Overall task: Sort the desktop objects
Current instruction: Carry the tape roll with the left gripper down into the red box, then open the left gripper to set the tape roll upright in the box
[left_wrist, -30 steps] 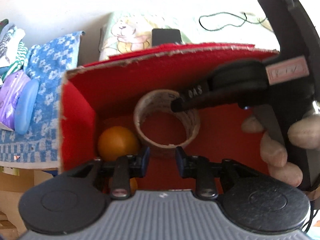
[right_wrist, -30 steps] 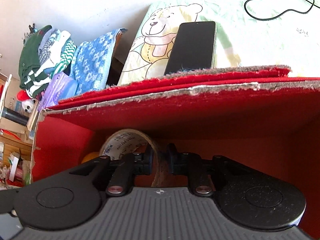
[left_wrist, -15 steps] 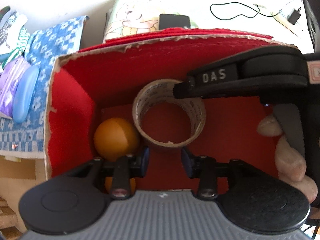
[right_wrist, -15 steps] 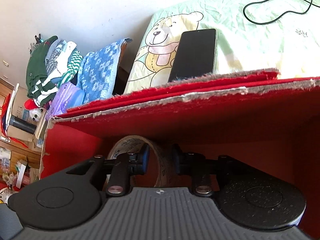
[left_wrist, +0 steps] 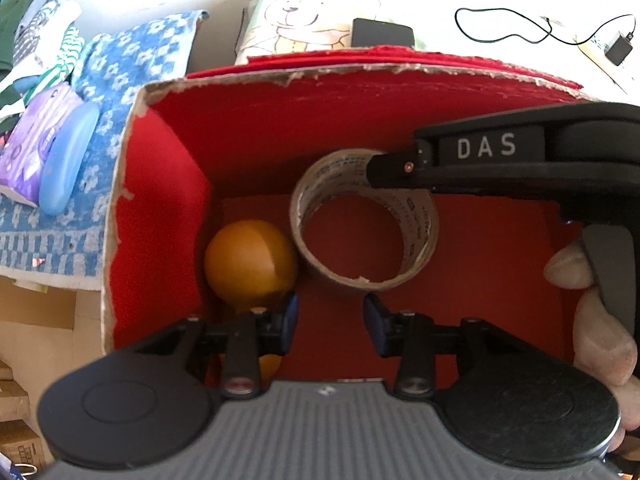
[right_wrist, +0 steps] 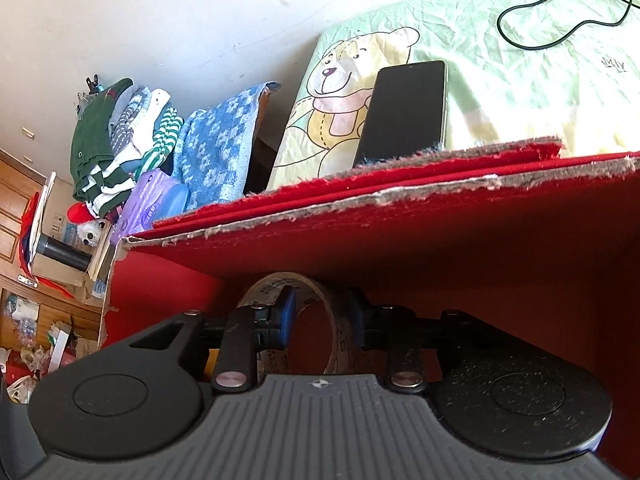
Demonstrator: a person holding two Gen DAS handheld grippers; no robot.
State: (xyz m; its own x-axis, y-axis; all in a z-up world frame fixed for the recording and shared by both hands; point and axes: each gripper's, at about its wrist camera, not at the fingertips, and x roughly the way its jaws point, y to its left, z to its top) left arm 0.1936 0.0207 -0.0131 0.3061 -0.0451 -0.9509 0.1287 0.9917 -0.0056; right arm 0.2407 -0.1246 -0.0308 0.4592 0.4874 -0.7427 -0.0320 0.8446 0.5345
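Red cardboard box walls ahead; my right gripper, jaws just spreading, straddles the brown tape roll to release it; left gripper gapes empty.

A black phone lies on a pale green cloth printed with a cartoon bear, at about one o'clock in the right wrist view. A black cable loops across the cloth toward a plug adapter at two o'clock in the left wrist view. At ten o'clock lies a blue-and-white patterned towel; a blue case and a purple packet rest on it. Folded clothes are piled beside the towel.
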